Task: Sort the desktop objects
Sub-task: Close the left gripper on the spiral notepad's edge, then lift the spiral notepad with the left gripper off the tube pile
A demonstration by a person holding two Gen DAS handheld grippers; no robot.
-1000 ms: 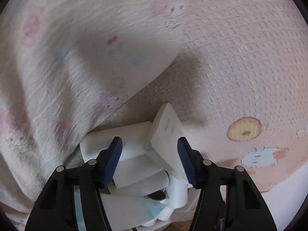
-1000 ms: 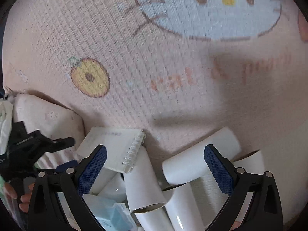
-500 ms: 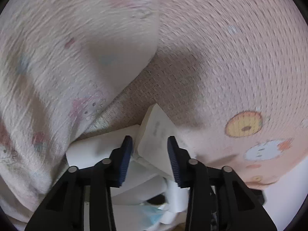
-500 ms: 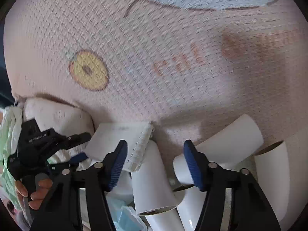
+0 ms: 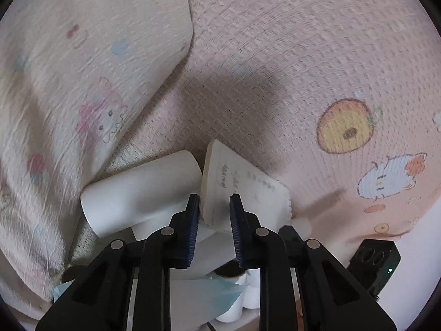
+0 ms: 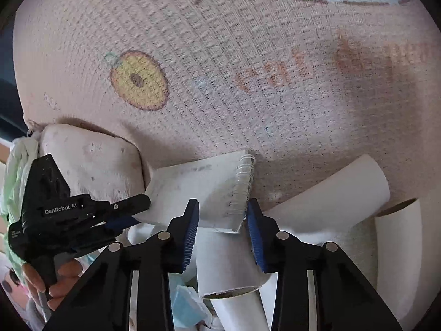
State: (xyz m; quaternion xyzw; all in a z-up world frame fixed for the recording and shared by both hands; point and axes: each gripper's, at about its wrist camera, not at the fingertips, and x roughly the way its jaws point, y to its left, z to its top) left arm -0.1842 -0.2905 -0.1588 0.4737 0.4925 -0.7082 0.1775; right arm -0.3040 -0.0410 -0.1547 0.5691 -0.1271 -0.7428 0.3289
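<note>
A small white spiral notebook (image 5: pixel 242 184) (image 6: pixel 198 187) lies tilted on a heap of white paper tubes. My left gripper (image 5: pixel 213 215) (image 6: pixel 135 212) has its closing jaws around the notebook's near corner, and the pads look pressed on both faces. In the right wrist view my right gripper (image 6: pixel 222 215) is also closing. A white tube (image 6: pixel 228 259) fills the gap between its blue pads, and the notebook's spiral end sits just past the tips. Another white tube (image 5: pixel 137 190) lies left of the notebook.
The heap rests on a pink cartoon-print blanket (image 6: pixel 248 69). A cream printed pillow (image 5: pixel 69 82) (image 6: pixel 91 162) borders it on the left. More tubes (image 6: pixel 330 193) lie at the right, and a light-blue packet (image 6: pixel 187 306) sits under the heap. A hand (image 6: pixel 58 284) holds the left gripper.
Both grippers narrowed from wide open. The left one moved in over the notebook's corner. The right one's pads came in against the tube, and the notebook shifted a little toward it.
</note>
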